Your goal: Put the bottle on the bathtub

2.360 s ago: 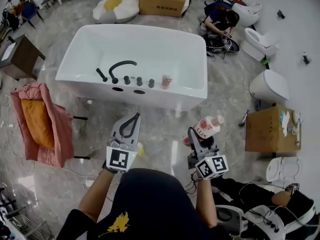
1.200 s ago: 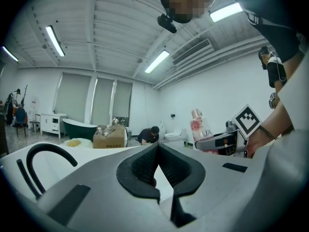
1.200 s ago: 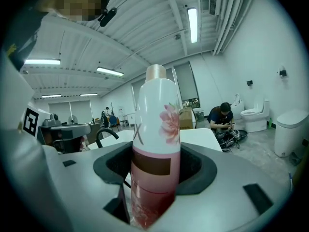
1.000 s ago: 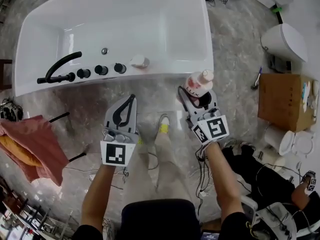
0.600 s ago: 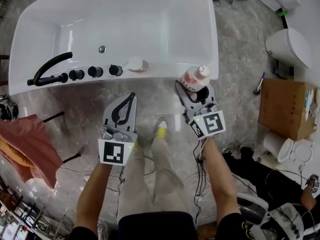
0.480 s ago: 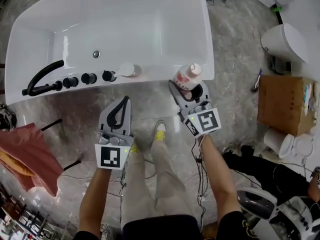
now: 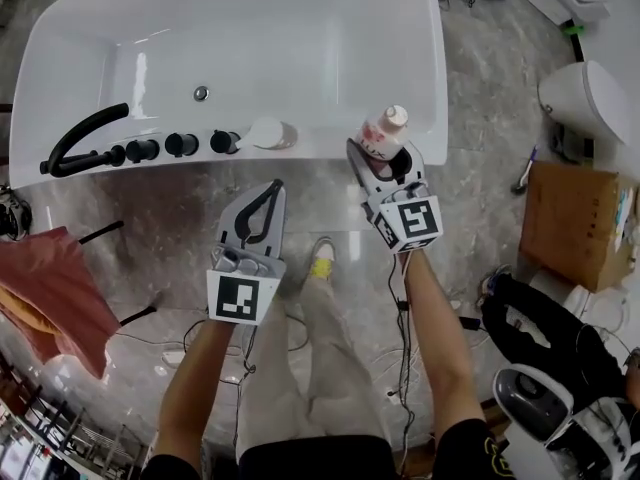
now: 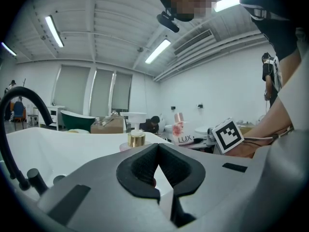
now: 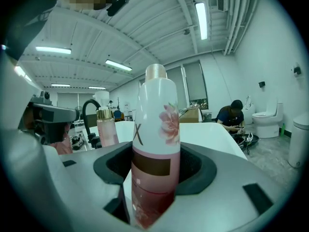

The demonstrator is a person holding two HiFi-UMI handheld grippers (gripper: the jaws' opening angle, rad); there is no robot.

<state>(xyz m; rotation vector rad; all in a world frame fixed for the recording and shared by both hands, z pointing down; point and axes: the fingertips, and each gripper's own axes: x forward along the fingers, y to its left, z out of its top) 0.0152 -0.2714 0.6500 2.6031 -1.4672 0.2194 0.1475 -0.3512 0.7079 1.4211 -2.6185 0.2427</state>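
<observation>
My right gripper [image 7: 385,158] is shut on a white and pink LUX bottle [image 7: 382,135], held upright over the near rim of the white bathtub [image 7: 330,28] toward its right end. In the right gripper view the bottle [image 9: 155,144] stands between the jaws of the right gripper [image 9: 154,178] and fills the centre. My left gripper [image 7: 258,211] is shut with nothing in it, hovering over the floor just in front of the tub. In the left gripper view, the left gripper [image 8: 158,175] has its tips together, and the LUX bottle [image 8: 179,132] shows far right.
A pink pump bottle [image 7: 262,134] stands on the tub's near ledge beside a black tap [image 7: 85,136] and black knobs [image 7: 181,144]. A cardboard box [image 7: 578,223] and a white toilet [image 7: 592,103] are at the right. A pink cloth [image 7: 45,293] lies at the left.
The right gripper has carried the bottle forward from over the floor to above the tub's near rim. The left gripper stayed shut and low in front of the tub.
</observation>
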